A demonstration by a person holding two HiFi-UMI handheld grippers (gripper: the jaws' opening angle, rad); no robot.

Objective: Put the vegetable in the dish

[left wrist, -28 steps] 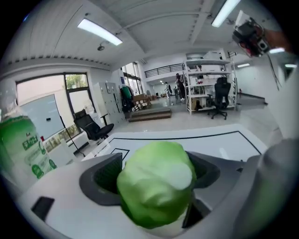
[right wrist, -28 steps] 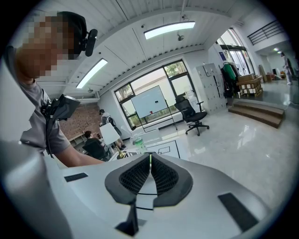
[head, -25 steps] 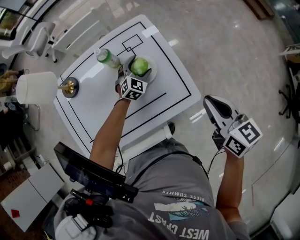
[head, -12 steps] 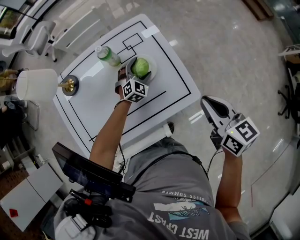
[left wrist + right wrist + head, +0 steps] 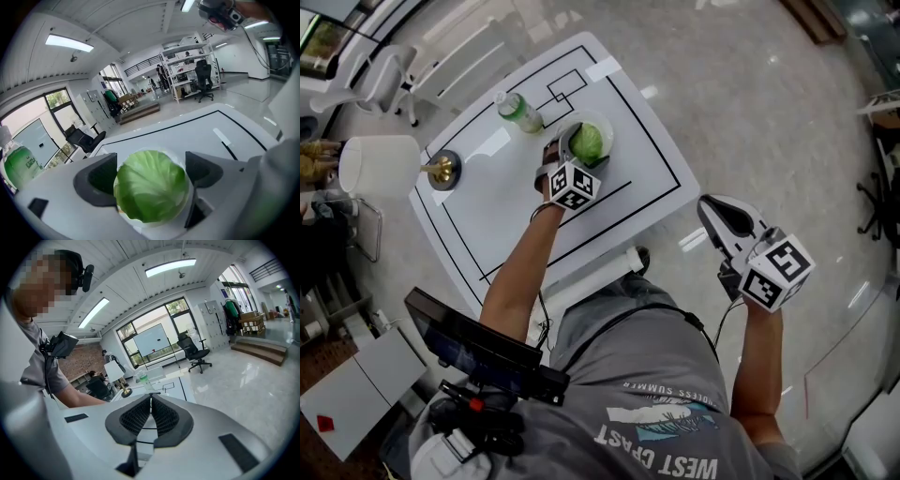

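A round green cabbage [image 5: 589,142] lies in the white dish [image 5: 606,129] on the white table. My left gripper [image 5: 576,148] reaches over the dish with the cabbage [image 5: 151,185] between its jaws. Its jaws have just been opening: the dark pads [image 5: 101,180] stand wide and no longer press on the cabbage. My right gripper [image 5: 719,212] hangs off the table's right side over the floor. In its own view the right gripper [image 5: 151,401] is shut with nothing in it.
A green-labelled bottle [image 5: 517,111] stands just left of the dish. A lamp with a white shade [image 5: 380,166] and a brass base [image 5: 442,171] sits at the table's left edge. Black lines mark the tabletop [image 5: 506,216]. An office chair [image 5: 375,80] stands beyond.
The left gripper's jaws have spread apart around the cabbage, which now rests in the dish. The left hand has shifted slightly. The right gripper has stayed where it was.
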